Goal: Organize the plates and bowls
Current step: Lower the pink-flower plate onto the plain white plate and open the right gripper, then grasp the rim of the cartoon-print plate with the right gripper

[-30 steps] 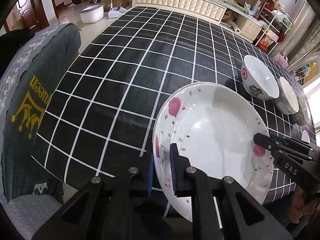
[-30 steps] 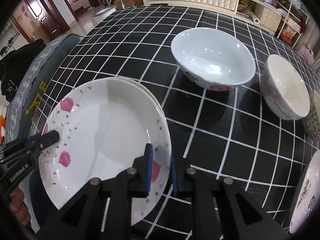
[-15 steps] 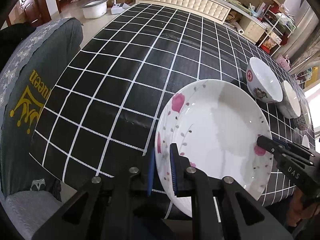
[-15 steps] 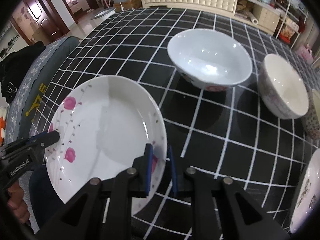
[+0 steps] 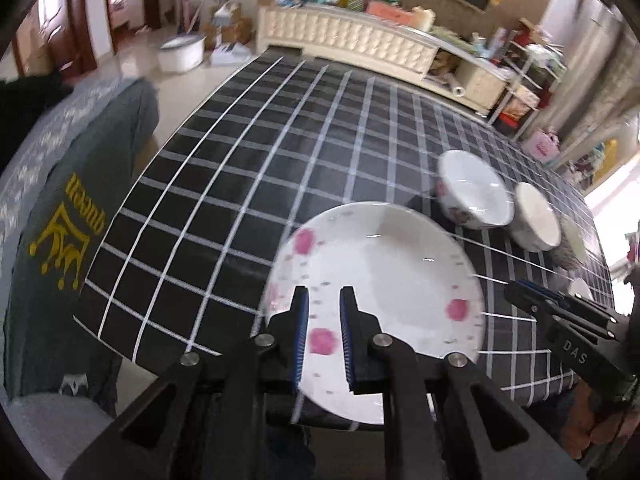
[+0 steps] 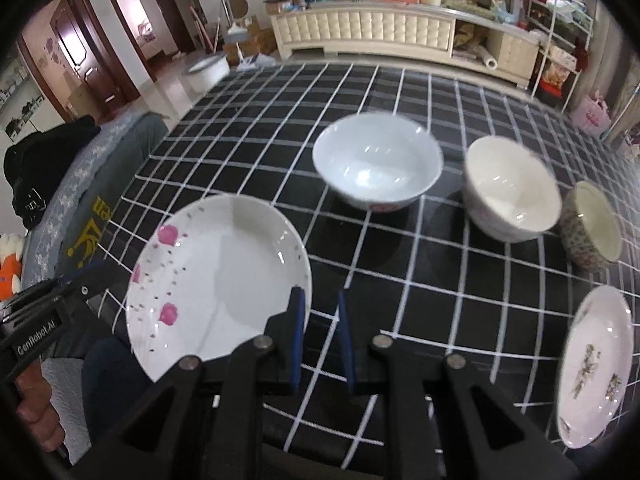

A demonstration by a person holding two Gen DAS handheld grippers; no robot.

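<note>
A white plate with pink flowers (image 5: 380, 272) (image 6: 216, 272) hangs above the near edge of the table, held from both sides. My left gripper (image 5: 324, 300) is shut on its near-left rim, and its tip also shows in the right wrist view as the left gripper (image 6: 100, 276). My right gripper (image 6: 320, 300) is shut on the plate's right rim, which sits against the left finger. It also shows in the left wrist view as the right gripper (image 5: 520, 292). Behind stand a white bowl with red marks (image 6: 378, 168) and a cream bowl (image 6: 510, 188).
The table (image 6: 440, 300) wears a black cloth with a white grid. A small patterned bowl (image 6: 592, 228) and a second flowered plate (image 6: 596, 364) lie at the right. A grey-covered chair (image 5: 60, 220) stands at the left edge. The far left of the cloth is bare.
Both grippers have risen together with the plate, which now hangs higher over the cloth. The bowls look smaller and more of the room shows. Both grips look unchanged.
</note>
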